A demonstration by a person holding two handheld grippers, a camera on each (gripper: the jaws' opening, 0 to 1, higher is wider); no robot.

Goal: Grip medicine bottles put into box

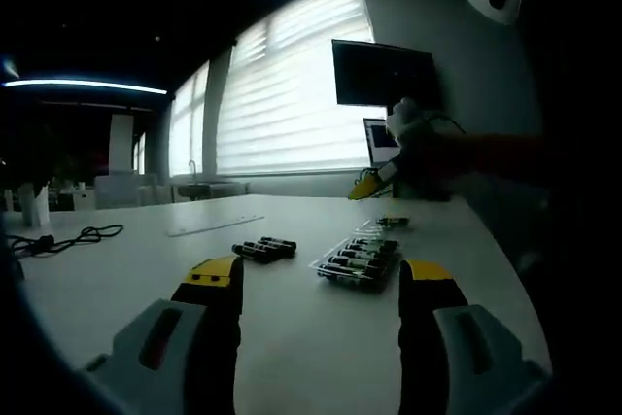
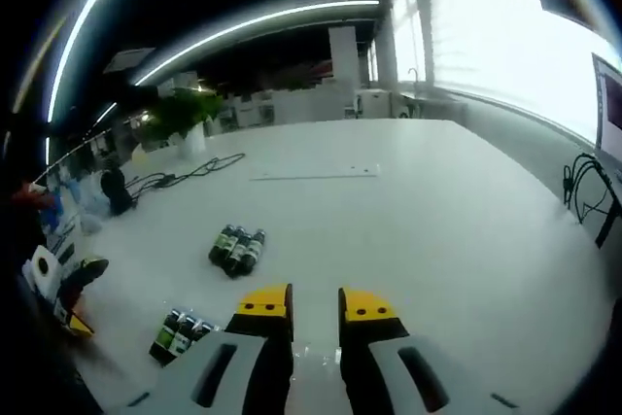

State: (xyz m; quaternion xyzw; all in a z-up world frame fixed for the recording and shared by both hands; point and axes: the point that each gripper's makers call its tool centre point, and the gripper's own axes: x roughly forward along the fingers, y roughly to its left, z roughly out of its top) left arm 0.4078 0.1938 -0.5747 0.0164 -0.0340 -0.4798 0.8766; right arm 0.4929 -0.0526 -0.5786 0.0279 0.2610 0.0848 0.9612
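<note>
Early in the loading step: left tool [image 1: 320,289] wide open and empty, right tool [image 2: 315,305] nearly closed, empty, next reaching for loose medicine bottles [image 1: 264,249] beside the clear box [image 1: 358,258] on the surface [image 1: 321,347].

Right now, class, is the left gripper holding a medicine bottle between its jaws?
No. The left gripper is open with nothing between its jaws; the loose bottles lie on the table beyond.

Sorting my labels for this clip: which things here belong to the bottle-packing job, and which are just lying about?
Part of the job:
- loose bottles lying on the white table
- clear tray of bottles
- left tongs, open
- right tongs, slightly apart, holding nothing

Just lying about:
- black cable
- monitor
- laptop
- plant
</note>
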